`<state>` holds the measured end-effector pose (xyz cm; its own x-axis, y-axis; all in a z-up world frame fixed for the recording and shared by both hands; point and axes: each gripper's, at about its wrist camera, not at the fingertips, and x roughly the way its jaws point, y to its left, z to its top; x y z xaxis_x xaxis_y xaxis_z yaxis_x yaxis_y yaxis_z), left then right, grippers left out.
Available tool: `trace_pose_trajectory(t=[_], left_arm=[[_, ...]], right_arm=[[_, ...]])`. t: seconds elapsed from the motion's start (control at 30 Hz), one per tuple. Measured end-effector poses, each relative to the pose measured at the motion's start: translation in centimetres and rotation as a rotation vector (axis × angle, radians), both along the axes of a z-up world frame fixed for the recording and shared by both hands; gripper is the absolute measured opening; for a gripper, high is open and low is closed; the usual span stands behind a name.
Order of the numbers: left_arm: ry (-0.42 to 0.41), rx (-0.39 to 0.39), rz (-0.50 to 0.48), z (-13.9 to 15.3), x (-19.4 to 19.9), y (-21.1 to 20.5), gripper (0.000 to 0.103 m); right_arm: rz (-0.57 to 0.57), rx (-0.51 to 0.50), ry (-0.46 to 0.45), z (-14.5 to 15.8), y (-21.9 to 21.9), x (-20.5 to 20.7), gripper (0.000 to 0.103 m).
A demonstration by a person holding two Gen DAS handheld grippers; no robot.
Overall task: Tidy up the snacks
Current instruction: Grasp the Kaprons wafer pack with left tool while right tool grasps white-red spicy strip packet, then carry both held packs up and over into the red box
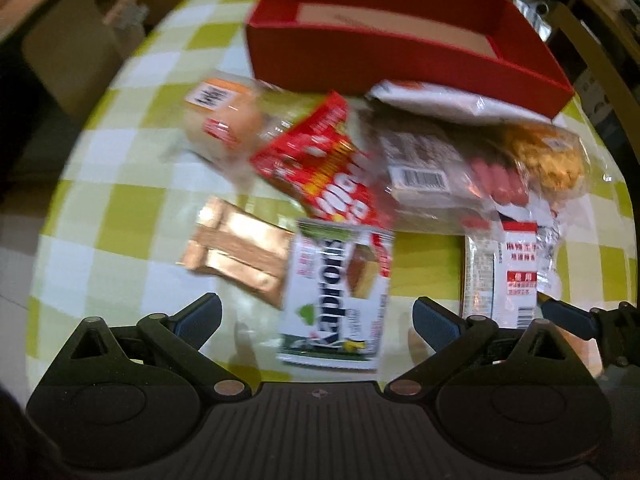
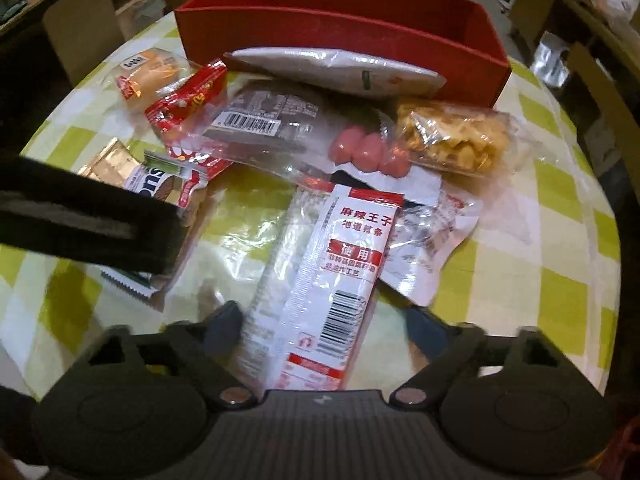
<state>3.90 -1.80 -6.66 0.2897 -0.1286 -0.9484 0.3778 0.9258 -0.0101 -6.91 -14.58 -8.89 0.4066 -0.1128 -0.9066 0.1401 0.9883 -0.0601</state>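
Right hand-held gripper: I see it wide open, holding nothing; the white-red strip packet lies between its fingers, long axis along them.
Left hand-held gripper: wide open, empty; the white-green packet is straight ahead, lengthwise.
Nearer hand: the right, I judge.
Desk: snacks heaped in the middle.
Red box: far behind the pile; no snack visible inside.
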Motion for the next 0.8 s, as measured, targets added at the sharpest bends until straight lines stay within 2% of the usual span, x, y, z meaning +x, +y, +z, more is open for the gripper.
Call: trace_pose_trajectory(t=[0.03, 0.17, 0.23, 0.27, 0.37, 0.43, 0.47, 0.5, 0.53, 0.67, 0.73, 0.8], left_arm=[[0.003, 0.016, -0.003, -0.4, 0.1, -0.4, 0.102], [0.038, 0.085, 0.021, -2.8, 0.9, -1.3, 0.103], [0.068, 0.032, 0.073, -2.9, 1.5, -0.8, 0.102], [0.068, 0.033, 0.078, -2.9, 1.8, -0.9, 0.102], [0.037, 0.059, 0.054, -2.9, 1.3, -2.0, 0.1], [0.021, 0.06, 0.031, -2.5, 0.7, -2.5, 0.086], [0.026, 0.046, 0.017, -2.2, 0.6, -2.6, 0.082], [0.032, 0.045, 0.009, -2.0, 0.5, -2.7, 0.069], [0.042, 0.042, -0.004, -1.8, 0.4, -2.8, 0.066], [0.043, 0.11, -0.019, -1.6, -0.2, -3.1, 0.065], [0.054, 0.106, -0.025, -1.4, -0.6, -3.1, 0.065], [0.05, 0.09, -0.033, -0.9, -1.2, -2.7, 0.065]], right_arm=[[-0.003, 0.001, -0.001, 0.2, -0.4, -0.2, 0.059], [-0.005, 0.055, -0.015, 0.5, -1.7, -0.7, 0.058], [-0.022, 0.081, -0.022, 0.6, -2.3, -0.5, 0.058], [-0.043, 0.106, -0.024, 0.7, -2.7, -0.3, 0.058], [-0.042, 0.164, -0.018, 0.6, -3.4, 0.1, 0.075], [-0.028, 0.138, -0.025, 0.4, -2.9, 0.1, 0.076], [-0.011, 0.112, -0.02, 0.3, -2.5, 0.1, 0.074], [0.003, 0.079, -0.014, 0.3, -2.2, 0.0, 0.066], [0.011, 0.072, -0.016, 0.4, -2.2, -0.1, 0.057], [-0.049, 0.153, -0.017, 0.9, -4.3, -1.3, 0.048], [-0.096, 0.19, -0.032, 1.3, -5.4, -2.2, 0.036], [-0.125, 0.197, -0.047, 2.1, -5.8, -2.9, 0.035]])
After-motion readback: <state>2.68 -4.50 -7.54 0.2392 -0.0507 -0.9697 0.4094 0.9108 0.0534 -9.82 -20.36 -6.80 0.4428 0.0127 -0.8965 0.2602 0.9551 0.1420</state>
